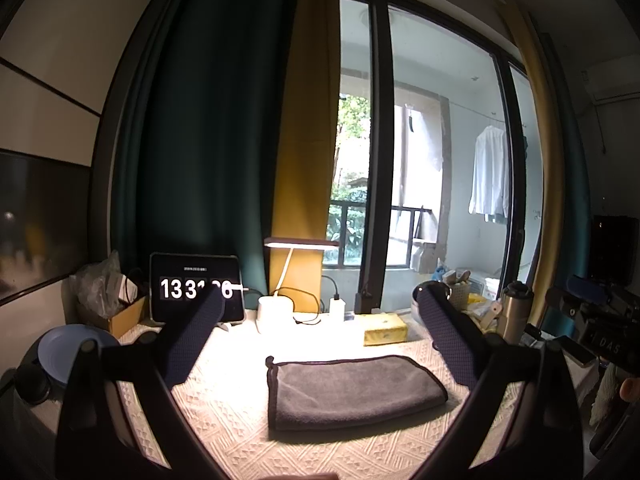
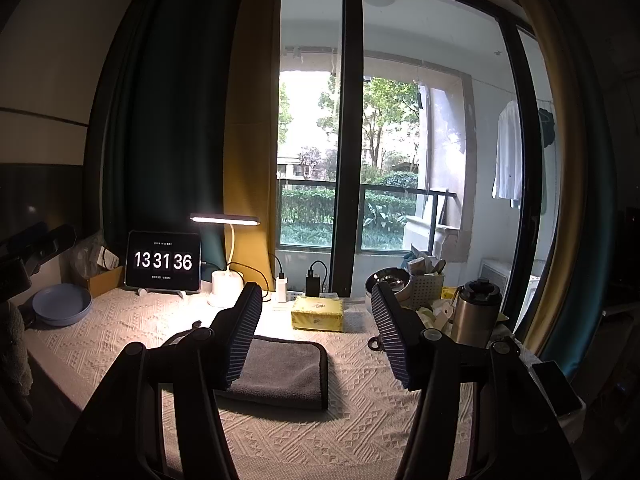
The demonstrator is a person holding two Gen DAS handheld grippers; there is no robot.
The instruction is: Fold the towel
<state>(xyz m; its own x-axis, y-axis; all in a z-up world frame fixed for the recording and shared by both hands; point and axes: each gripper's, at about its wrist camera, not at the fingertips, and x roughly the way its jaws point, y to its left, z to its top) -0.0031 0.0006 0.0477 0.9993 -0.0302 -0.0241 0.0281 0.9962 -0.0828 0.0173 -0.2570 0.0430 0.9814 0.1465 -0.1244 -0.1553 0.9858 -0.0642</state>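
A grey towel (image 1: 352, 390) with a dark hem lies folded flat on the cream patterned tablecloth (image 1: 240, 432). It also shows in the right wrist view (image 2: 286, 374), partly hidden behind one finger. My left gripper (image 1: 320, 304) is open and empty, held above and in front of the towel. My right gripper (image 2: 316, 300) is open and empty, above the towel's right side. The right gripper's body shows at the right edge of the left wrist view (image 1: 592, 316).
A tablet clock (image 2: 163, 261), lamp (image 2: 226, 220), chargers (image 2: 314, 282) and yellow tissue pack (image 2: 318, 314) stand along the back. A blue bowl (image 2: 62, 304) is at the left. A steel bowl (image 2: 390, 280), basket (image 2: 426, 290), thermos (image 2: 476, 312) and phone (image 2: 556, 388) crowd the right.
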